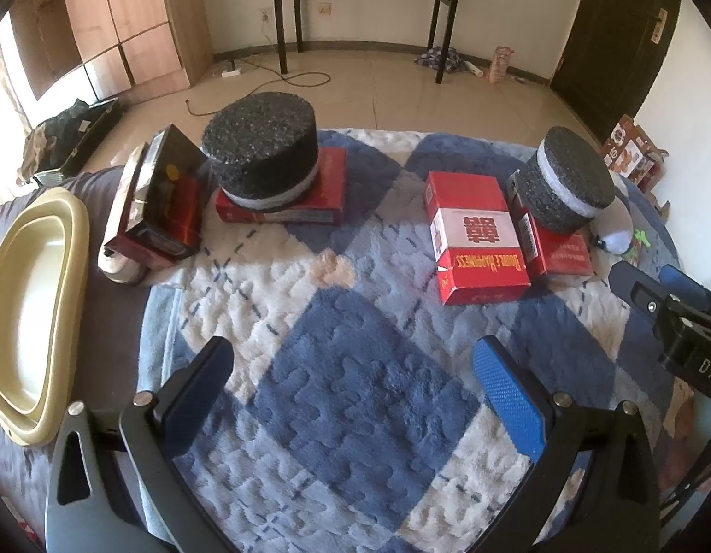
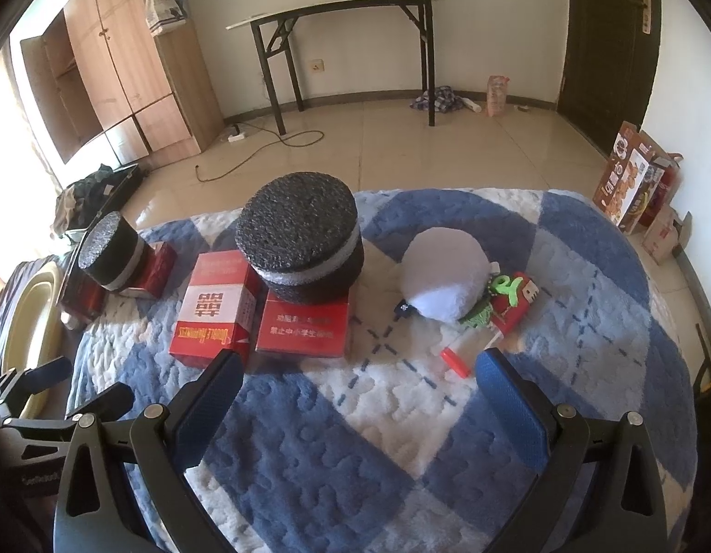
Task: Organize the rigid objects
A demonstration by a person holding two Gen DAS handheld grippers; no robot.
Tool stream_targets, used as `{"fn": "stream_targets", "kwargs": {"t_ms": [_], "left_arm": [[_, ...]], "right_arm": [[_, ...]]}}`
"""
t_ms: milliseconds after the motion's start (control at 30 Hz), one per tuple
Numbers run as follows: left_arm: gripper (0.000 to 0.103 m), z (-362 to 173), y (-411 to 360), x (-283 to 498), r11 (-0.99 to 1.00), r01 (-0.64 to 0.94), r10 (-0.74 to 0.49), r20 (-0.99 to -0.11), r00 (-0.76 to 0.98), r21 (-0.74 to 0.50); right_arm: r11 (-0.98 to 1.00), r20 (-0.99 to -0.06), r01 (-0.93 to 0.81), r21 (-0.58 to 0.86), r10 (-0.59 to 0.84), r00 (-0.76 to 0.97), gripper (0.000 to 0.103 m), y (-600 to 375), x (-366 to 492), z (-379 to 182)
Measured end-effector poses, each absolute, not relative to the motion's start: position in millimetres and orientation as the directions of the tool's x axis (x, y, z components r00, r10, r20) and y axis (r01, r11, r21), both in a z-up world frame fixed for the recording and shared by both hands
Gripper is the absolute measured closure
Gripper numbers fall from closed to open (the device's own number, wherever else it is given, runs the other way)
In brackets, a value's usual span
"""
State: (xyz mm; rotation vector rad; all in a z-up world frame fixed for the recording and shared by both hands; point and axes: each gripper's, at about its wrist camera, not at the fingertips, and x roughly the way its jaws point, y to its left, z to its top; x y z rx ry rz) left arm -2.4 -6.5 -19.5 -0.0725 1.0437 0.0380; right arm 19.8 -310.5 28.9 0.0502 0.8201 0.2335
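On the blue and white rug, a black foam cylinder (image 1: 262, 150) stands on a flat red box (image 1: 330, 193). A second foam cylinder (image 1: 568, 179) (image 2: 302, 242) stands on another red box (image 1: 562, 251) (image 2: 304, 329). A red Double Happiness box (image 1: 475, 237) (image 2: 214, 311) lies beside it. A dark red open box (image 1: 164, 205) leans at the left. My left gripper (image 1: 355, 391) is open and empty above the rug. My right gripper (image 2: 360, 396) is open and empty, near the boxes.
A beige basin (image 1: 28, 308) (image 2: 30, 318) sits at the left edge. A white plush ball (image 2: 443, 272) and small red and green toys (image 2: 502, 304) lie on the rug at the right. Cardboard boxes (image 2: 631, 179) stand by the wall; a folding table (image 2: 350, 37) stands behind.
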Motion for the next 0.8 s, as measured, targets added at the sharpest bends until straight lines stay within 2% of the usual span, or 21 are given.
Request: {"fn": "stream_targets", "kwargs": {"t_ms": [800], "left_arm": [[0.000,-20.7,-6.7,-0.8,0.995,-0.077,-0.014,-0.872,0.490,-0.059]], "right_arm": [[0.970,-0.720,-0.205,0.131,0.235,0.653,0.000,-306.6,20.6,27.4]]}}
